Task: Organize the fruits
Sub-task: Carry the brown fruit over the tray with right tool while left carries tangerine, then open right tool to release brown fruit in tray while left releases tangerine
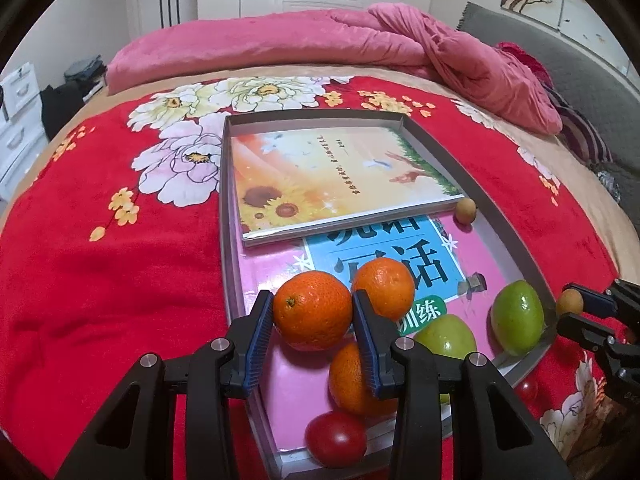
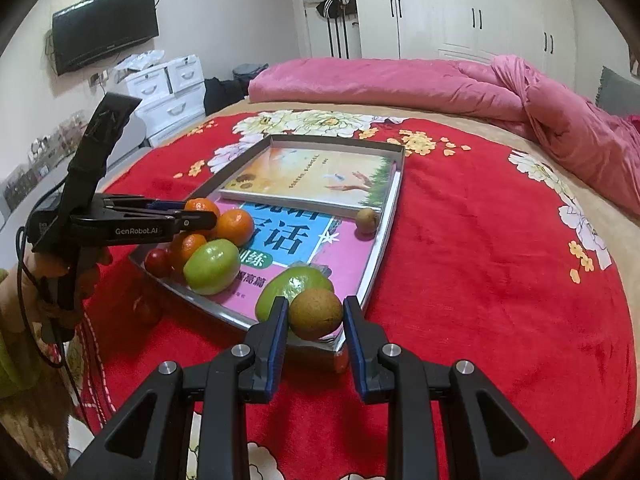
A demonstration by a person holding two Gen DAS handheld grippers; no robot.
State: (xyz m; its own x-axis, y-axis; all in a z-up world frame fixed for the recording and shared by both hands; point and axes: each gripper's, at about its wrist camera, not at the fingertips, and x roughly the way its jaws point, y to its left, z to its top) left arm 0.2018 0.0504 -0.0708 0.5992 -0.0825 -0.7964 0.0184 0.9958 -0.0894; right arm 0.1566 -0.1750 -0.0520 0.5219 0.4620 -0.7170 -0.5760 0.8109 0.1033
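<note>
A grey tray (image 1: 520, 240) lies on the red floral blanket with two books in it. My left gripper (image 1: 312, 312) is shut on an orange (image 1: 312, 310), held above the tray's near end; it shows too in the right wrist view (image 2: 199, 205). Two more oranges (image 1: 386, 286), a tomato (image 1: 336, 438) and two green fruits (image 1: 516, 316) lie in the tray. My right gripper (image 2: 316, 314) holds a small brown fruit (image 2: 316, 314) at the tray's corner. Another small brown fruit (image 2: 366, 218) lies in the tray beside the upper book.
A sunflower-cover book (image 1: 332, 176) lies on a pink and blue book (image 1: 384, 264) in the tray. A small red fruit (image 1: 526, 388) lies on the blanket outside the tray. A pink duvet (image 1: 320, 36) is heaped at the far side of the bed.
</note>
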